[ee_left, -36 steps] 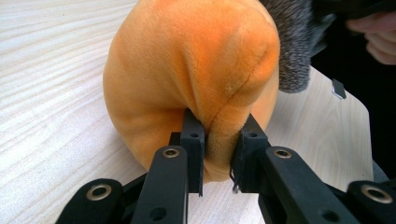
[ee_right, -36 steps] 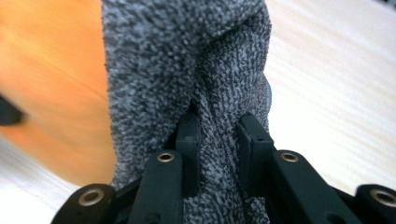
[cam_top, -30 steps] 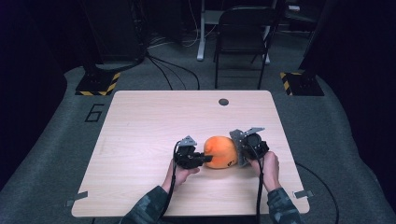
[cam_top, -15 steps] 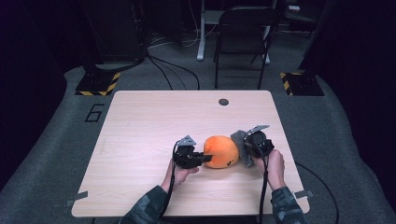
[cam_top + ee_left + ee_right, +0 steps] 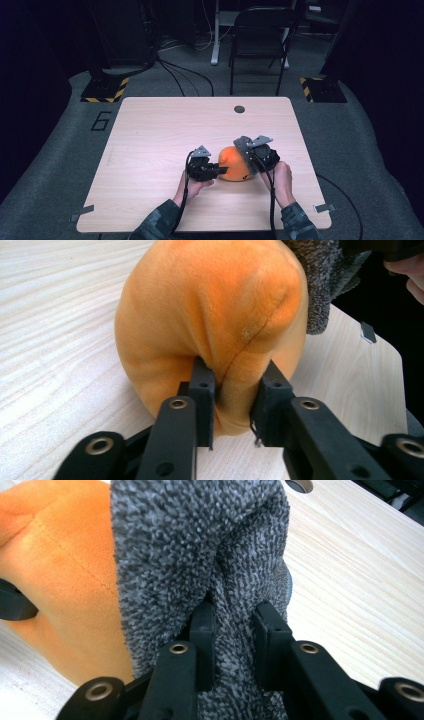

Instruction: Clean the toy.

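Observation:
An orange plush ball (image 5: 234, 163) rests on the wooden table (image 5: 160, 130), right of centre near the front. My left gripper (image 5: 218, 170) pinches a fold of the orange plush (image 5: 210, 315) from its left side; the jaws are shut on the fabric (image 5: 234, 390). My right gripper (image 5: 252, 161) holds a grey fuzzy cloth (image 5: 244, 150) against the ball's right side. In the right gripper view the grey cloth (image 5: 200, 545) is bunched between the shut jaws (image 5: 234, 625), with the orange ball (image 5: 60, 565) behind it at left.
A round cable hole (image 5: 239, 109) sits near the table's far edge. A black folding chair (image 5: 260, 35) stands beyond the table. Yellow-black striped stand bases (image 5: 105, 90) lie on the floor at both far corners. Cables trail from both grippers toward the front edge.
The right gripper with the grey cloth has shifted slightly along the ball's right side. The left gripper and the ball have stayed in place.

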{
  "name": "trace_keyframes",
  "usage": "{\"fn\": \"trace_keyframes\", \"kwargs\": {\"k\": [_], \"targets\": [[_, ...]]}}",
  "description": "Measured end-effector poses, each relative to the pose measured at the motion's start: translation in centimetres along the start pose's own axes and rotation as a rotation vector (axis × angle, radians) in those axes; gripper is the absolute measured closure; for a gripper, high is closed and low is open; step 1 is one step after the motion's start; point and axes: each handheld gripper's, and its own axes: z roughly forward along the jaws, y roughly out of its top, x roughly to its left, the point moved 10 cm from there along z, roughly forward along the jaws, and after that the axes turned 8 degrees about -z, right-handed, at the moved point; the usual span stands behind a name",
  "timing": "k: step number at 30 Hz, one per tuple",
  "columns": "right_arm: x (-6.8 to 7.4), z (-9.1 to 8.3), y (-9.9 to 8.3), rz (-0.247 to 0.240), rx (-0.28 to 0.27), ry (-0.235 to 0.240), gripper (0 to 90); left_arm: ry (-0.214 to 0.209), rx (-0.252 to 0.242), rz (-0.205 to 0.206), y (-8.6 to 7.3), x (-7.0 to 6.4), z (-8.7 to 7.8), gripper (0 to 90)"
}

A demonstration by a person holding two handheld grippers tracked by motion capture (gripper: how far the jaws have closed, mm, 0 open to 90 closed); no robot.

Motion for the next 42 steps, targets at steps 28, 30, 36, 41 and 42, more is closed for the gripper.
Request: {"fn": "trace_keyframes", "kwargs": {"k": [28,30,36,41,42], "targets": [[-0.3,0.2,-0.3,0.017,0.009,-0.004,74.0,0.183,0.023,-0.034,-2.8,2.5,-0.2,54.9],[-0.4,0.2,-0.3,0.01,0.009,-0.002,74.0,0.182,0.019,-0.015,-2.8,2.4,0.1,62.8],[-1.1,-0.7,0.2,0.042,-0.039,0.005,73.9,0.176,0.011,0.007,-2.9,2.6,0.3,81.9],[-3.9,-1.9,-0.6,0.115,-0.053,-0.023,73.8,0.176,0.008,0.002,-3.0,2.6,0.3,83.0],[-4.6,-1.9,-1.2,0.128,-0.039,-0.028,73.8,0.176,0.007,0.005,-3.0,2.6,0.3,83.1]]}}
